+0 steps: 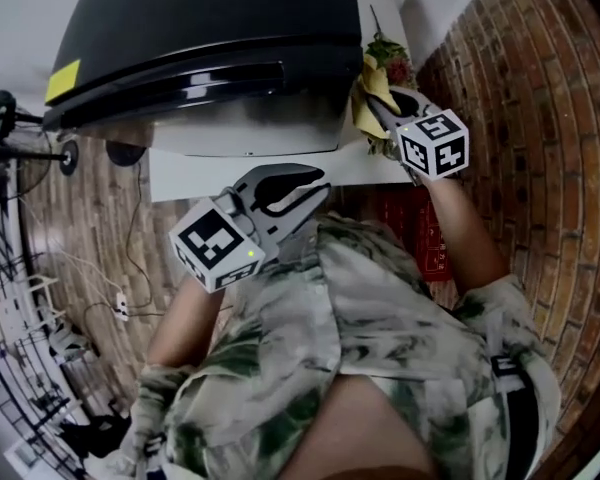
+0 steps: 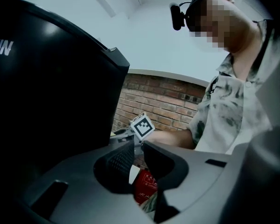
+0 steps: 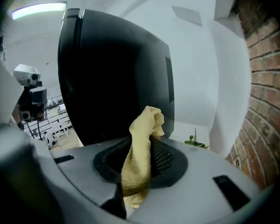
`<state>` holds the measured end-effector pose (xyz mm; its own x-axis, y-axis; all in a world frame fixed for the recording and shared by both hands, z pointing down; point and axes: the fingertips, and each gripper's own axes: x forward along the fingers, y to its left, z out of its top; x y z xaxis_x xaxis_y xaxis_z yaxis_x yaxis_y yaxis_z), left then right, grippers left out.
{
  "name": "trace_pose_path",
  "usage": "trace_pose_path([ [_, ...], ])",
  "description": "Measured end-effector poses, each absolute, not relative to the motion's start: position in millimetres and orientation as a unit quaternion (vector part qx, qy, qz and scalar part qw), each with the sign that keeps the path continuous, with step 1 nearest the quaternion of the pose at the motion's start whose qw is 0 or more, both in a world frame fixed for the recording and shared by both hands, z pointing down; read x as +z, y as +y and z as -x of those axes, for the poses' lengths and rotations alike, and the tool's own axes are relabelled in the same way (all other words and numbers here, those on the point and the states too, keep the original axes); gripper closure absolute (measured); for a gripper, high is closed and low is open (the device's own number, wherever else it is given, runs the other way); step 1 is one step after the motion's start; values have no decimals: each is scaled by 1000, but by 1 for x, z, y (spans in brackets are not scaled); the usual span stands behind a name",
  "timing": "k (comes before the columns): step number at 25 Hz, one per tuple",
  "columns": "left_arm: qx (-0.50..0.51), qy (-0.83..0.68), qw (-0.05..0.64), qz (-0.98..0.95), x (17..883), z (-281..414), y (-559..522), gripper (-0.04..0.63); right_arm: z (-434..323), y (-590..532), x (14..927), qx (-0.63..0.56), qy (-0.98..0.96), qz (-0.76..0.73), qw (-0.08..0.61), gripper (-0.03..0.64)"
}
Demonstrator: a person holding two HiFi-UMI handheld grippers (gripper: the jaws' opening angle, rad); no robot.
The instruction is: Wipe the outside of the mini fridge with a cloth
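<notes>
The black mini fridge [image 1: 210,38] stands on a white table [image 1: 280,173]. In the left gripper view its dark side [image 2: 46,92] fills the left half. My right gripper [image 1: 385,108] is shut on a yellow cloth [image 1: 372,93] by the fridge's right front corner. In the right gripper view the cloth [image 3: 140,148] sticks up between the jaws, just short of the fridge's side [image 3: 112,78]. My left gripper [image 1: 315,183] hangs below the table edge, shut with nothing in it, and its fingertips [image 2: 126,155] point past the fridge.
A brick wall [image 1: 540,118] runs close along the right. A small plant [image 1: 390,58] stands on the table beside the fridge. A red box [image 1: 420,228] sits under the table. Cables and a power strip [image 1: 115,303] lie on the floor at left.
</notes>
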<state>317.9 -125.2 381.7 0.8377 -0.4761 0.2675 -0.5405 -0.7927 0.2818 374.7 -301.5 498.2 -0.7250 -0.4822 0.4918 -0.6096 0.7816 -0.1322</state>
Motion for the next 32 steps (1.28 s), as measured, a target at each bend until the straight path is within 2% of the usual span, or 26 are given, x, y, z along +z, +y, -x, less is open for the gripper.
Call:
trace_pose_path([
  [7, 90, -173, 173, -965, 385, -276, -98, 540, -387, -258, 434, 140, -888, -402, 173, 520],
  [16, 104, -54, 145, -982, 384, -151, -46, 540, -349, -158, 388, 129, -786, -591, 124, 521],
  [23, 116, 10, 145, -983, 404, -110, 5, 540, -277, -63, 387, 117, -779, -602, 135, 520],
  [32, 142, -44, 144, -978, 402, -58, 37, 540, -207, -20, 414, 120, -807, -561, 139, 521],
])
